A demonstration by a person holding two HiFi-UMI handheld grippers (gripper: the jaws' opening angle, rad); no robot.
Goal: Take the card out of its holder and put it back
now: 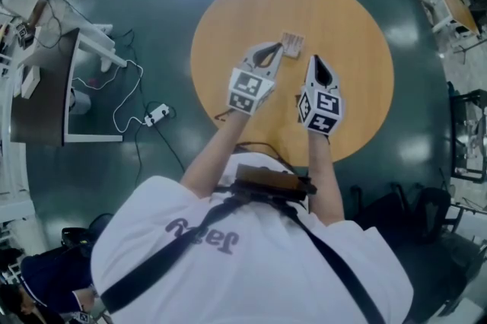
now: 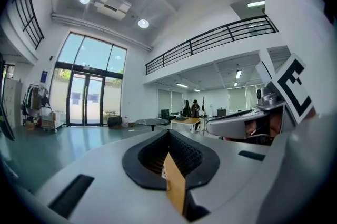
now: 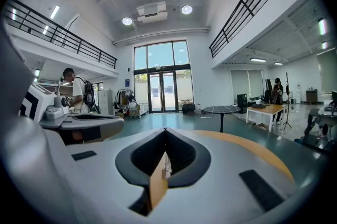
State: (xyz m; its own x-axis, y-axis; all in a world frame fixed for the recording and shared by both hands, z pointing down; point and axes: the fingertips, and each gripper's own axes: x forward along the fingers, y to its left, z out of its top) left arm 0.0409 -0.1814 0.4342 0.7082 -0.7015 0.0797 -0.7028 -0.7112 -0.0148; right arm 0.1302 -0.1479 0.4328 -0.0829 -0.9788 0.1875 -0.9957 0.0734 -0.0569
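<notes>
Open lab/office hall: mezzanine railing [image 2: 210, 41], glass doors [image 3: 162, 92], desks [image 3: 268, 110] w/ gear.

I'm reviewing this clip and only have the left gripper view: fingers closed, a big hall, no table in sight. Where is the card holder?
Observer: In the head view the card holder lies on a round wooden table, right at the tip of the left gripper. Whether they touch I cannot tell.
Operator: And the right gripper at the edge of my picture?
Observer: The right gripper is over the same table beside the left one, its tip apart from the holder.
Operator: Is it open or shut?
Observer: The right gripper view shows its fingers closed together at the tip.
</notes>
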